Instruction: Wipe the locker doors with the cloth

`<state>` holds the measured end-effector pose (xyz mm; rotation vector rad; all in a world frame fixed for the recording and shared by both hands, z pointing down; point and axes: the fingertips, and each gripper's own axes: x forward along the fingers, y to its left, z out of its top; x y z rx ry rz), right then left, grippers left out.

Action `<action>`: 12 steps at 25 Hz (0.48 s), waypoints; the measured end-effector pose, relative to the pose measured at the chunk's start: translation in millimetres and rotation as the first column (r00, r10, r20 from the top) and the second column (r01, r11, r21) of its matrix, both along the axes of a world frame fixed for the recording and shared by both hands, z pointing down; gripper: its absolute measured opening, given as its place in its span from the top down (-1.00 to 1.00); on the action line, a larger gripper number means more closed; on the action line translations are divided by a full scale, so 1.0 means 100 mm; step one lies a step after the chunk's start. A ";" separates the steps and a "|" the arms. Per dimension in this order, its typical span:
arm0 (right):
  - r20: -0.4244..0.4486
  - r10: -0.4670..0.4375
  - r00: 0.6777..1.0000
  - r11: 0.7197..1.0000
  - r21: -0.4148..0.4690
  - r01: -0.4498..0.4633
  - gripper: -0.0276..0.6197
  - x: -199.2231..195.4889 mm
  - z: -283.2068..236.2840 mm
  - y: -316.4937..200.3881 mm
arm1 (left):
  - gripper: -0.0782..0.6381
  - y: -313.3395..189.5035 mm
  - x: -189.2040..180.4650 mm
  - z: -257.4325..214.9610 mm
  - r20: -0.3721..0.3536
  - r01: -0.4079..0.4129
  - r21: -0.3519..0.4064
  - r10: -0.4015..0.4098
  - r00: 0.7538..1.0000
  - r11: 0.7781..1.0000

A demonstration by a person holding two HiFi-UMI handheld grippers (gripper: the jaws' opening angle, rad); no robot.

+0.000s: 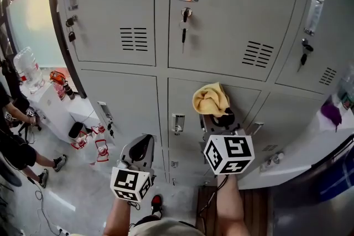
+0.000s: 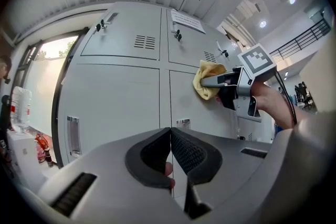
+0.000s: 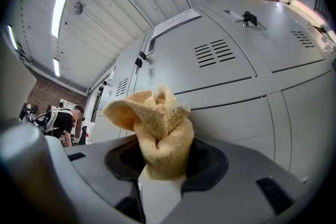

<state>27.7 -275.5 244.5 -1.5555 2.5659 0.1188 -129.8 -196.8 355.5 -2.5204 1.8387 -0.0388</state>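
Note:
A bunched yellow cloth (image 1: 211,99) (image 3: 155,131) (image 2: 206,79) is pressed against the upper part of a middle-row grey locker door (image 1: 243,98). My right gripper (image 1: 217,113) (image 3: 160,157) is shut on the cloth, just in front of that door. My left gripper (image 1: 139,147) (image 2: 171,157) hangs lower and to the left, jaws touching with nothing between them, a short way off the lower lockers. The left gripper view shows the right gripper (image 2: 239,89) with the cloth on the door.
Grey lockers (image 1: 116,14) fill the view; keys (image 1: 185,22) hang from several locks and handles (image 1: 177,122) stick out. Left stands a white table (image 1: 58,105) with a water jug (image 1: 27,66) and bottles. People (image 1: 16,141) stand at the far left. A white counter (image 1: 310,143) runs at right.

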 end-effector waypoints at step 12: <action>0.005 0.105 0.994 0.994 -0.014 -0.105 0.35 0.54 0.04 -0.02 | 0.72 -0.05 0.30 0.02 -0.006 -0.062 0.001 0.062 0.998 0.998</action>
